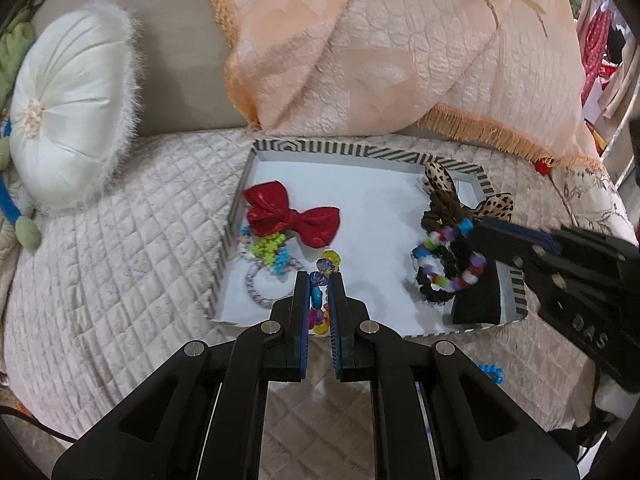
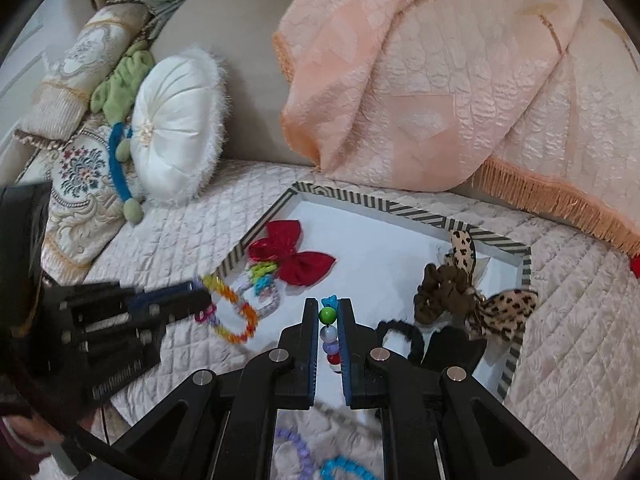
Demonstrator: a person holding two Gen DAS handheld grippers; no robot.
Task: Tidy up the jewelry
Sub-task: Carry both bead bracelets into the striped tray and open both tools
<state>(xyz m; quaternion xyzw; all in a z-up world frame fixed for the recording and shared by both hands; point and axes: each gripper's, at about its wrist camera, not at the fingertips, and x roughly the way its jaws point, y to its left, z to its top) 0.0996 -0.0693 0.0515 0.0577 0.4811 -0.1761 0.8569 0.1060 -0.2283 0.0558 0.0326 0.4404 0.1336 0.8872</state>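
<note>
The left gripper [image 1: 320, 280] is clamping its jaws on a translucent bead bracelet [image 2: 232, 312] in orange, yellow and pink, holding it just over the near left rim of the striped tray [image 1: 360, 151]. The right gripper [image 2: 329, 312] is pinching a multicolored bead bracelet [image 1: 452, 264], its jaws closed on a green and a white bead, and is hanging it above the tray's right side, just beside a black scrunchie [image 2: 404, 336]. Inside the tray, a red bow [image 1: 292, 218] is lying at the left, touching a cluster of neon star beads [image 1: 270, 250] and a gray braided hair tie [image 1: 266, 290]. At the right end, a brown scrunchie [image 2: 444, 292] is resting against a leopard-print bow [image 2: 500, 312] that is draping over the rim. The tray is sitting on a quilted cream cover [image 1: 120, 260], near a white round pillow [image 1: 68, 108] and below a peach fringed blanket [image 1: 400, 40].
</note>
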